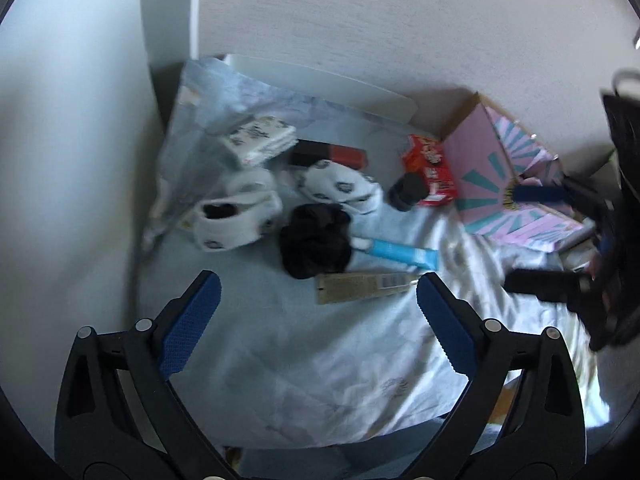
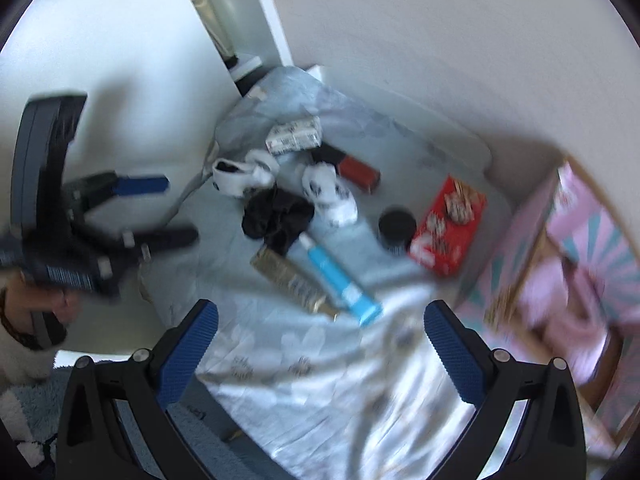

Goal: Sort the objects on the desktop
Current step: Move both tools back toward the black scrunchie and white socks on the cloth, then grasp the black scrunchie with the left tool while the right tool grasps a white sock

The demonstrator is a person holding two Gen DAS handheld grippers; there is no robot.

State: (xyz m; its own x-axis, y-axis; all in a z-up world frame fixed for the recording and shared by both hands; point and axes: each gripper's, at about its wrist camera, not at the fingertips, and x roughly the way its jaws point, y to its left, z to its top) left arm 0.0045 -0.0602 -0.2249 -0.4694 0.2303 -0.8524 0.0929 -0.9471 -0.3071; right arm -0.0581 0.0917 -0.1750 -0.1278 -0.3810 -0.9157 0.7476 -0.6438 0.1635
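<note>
On a pale blue flowered cloth (image 1: pixel 280 360) lie a black scrunched fabric (image 1: pixel 316 240) (image 2: pixel 278 220), a blue tube (image 1: pixel 400 254) (image 2: pixel 340 284) and a gold tube (image 1: pixel 360 286) (image 2: pixel 292 280) side by side. Behind them are two white patterned socks (image 1: pixel 236 220) (image 1: pixel 340 188), a black jar (image 1: pixel 408 192) (image 2: pixel 396 226) and a red snack box (image 1: pixel 430 172) (image 2: pixel 448 224). My left gripper (image 1: pixel 318 284) (image 2: pixel 180 210) hangs open above the gold tube, holding nothing. My right gripper (image 2: pixel 320 310) (image 1: pixel 532 240) is open too, over the cloth near the tubes' ends.
A pink and teal cardboard box (image 1: pixel 500 160) (image 2: pixel 560 260) stands open at the right. A patterned tissue pack (image 1: pixel 260 140) and a red-and-black case (image 1: pixel 332 154) lie toward the back. White walls close the corner at the left and rear. A hand (image 2: pixel 48 308) holds the left gripper.
</note>
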